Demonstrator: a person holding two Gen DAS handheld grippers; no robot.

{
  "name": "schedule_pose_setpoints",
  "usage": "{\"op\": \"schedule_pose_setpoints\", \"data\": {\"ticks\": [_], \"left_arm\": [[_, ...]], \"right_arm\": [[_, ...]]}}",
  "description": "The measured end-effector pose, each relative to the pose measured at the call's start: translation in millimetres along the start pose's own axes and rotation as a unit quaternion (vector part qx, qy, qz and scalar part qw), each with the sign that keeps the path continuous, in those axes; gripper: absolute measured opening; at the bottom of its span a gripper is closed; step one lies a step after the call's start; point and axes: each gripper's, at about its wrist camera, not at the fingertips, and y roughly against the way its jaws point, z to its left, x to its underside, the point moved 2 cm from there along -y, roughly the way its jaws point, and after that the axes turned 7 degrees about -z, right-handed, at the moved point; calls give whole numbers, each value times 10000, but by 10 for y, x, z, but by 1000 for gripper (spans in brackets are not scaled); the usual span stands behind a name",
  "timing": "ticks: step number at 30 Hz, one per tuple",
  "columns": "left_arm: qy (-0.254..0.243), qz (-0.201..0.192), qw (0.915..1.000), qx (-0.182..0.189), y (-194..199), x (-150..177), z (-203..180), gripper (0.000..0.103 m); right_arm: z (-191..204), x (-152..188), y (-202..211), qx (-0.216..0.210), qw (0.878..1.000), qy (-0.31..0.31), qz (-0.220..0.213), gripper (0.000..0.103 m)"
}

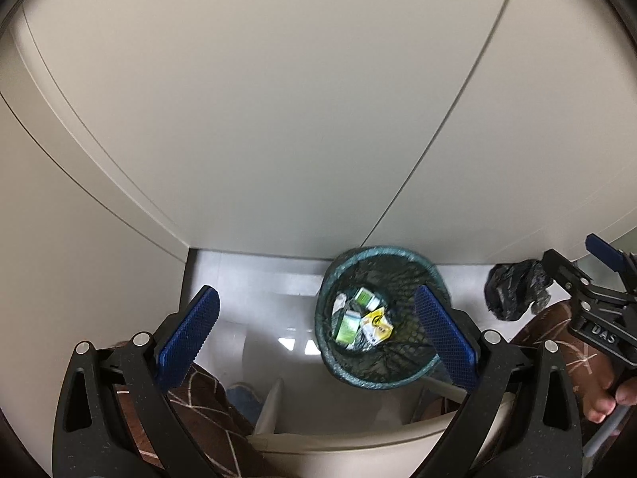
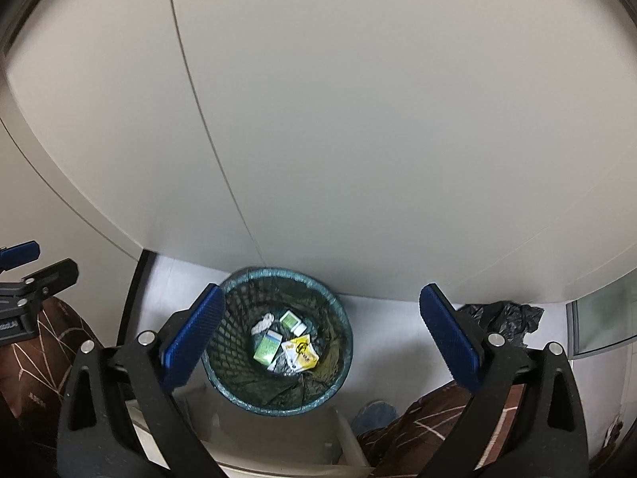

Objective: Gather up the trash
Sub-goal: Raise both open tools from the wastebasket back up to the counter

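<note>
Several pieces of trash are being shown lying at the bottom of the mesh wastebasket [image 2: 276, 338]: two green-and-white cartons [image 2: 267, 345], a yellow wrapper [image 2: 301, 352] and a crumpled white scrap [image 2: 262, 323]. That part of the collecting is being judged as done. A crumpled black plastic bag [image 2: 503, 320] is being seen on the floor [image 2: 390, 318] to the right of the basket, apart from it; whether it is trash to be gathered or a liner for the basket cannot be told, so it is being counted as what may be left.

The left gripper [image 1: 316, 336] is being held spread wide above the basket, with nothing between its blue pads. The right gripper [image 2: 322, 336] is likewise being held wide open and empty, the basket showing in the gap between its fingers.

The basket is being kept on a pale, glossy floor, close against a plain off-white wall [image 2: 358, 119] crossed by thin panel seams. A light counter edge [image 1: 338, 444] is being glimpsed at the bottom, along with brown patterned clothing [image 2: 430, 418] and a blue shoe [image 2: 374, 412] of the person.
</note>
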Motion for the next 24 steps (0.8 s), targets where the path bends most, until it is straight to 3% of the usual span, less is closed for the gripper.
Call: {"op": "schedule_pose_setpoints", "data": {"ticks": [14,24], "left_arm": [[-23,-814,9966,84,1116,-567,-277,96],[78,-1248,9920,188,1694,-978,-377,96]], "right_arm": [[-231,-547,957,96,9957,-101,-915,94],[-449,-1028,1605,105,9886,-251,-1480,94]]}}
